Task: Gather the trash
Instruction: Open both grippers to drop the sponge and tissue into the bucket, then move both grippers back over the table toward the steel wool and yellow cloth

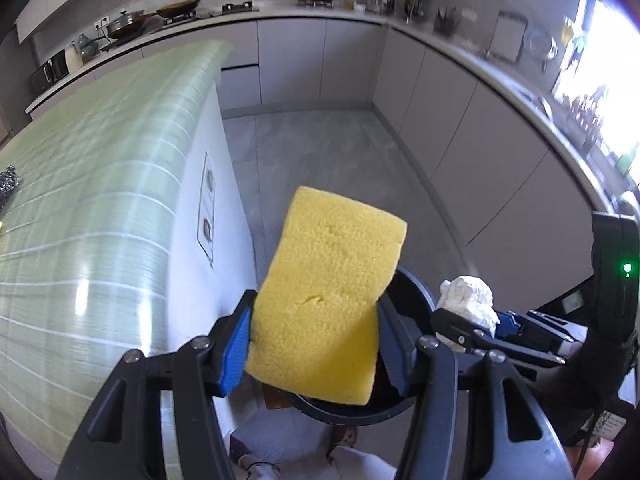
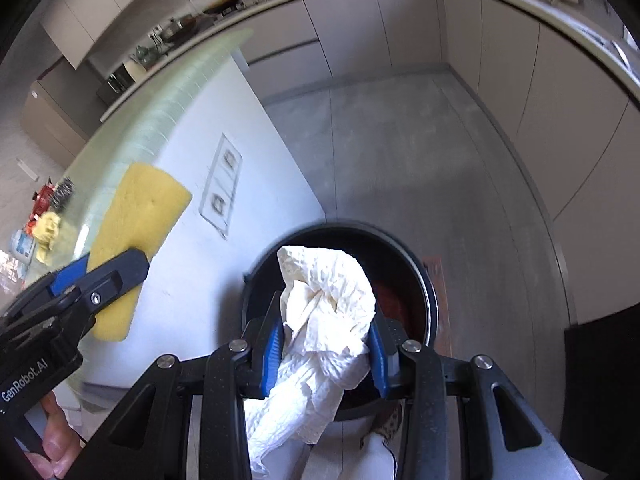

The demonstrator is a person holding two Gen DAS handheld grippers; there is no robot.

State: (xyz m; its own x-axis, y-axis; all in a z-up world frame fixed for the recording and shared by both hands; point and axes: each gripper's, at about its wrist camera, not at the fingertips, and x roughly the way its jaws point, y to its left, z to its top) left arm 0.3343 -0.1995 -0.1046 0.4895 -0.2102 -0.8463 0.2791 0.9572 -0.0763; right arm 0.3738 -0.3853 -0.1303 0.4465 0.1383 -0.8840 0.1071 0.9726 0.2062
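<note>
Your left gripper (image 1: 314,344) pinched a yellow sponge (image 1: 328,288) between its blue pads, holding it tilted over the near rim of the dark bin (image 1: 416,296). Your right gripper (image 2: 326,350) clamped a crumpled white paper towel (image 2: 324,300) directly above the bin's mouth, beside the white counter (image 2: 240,168) wall.
</note>
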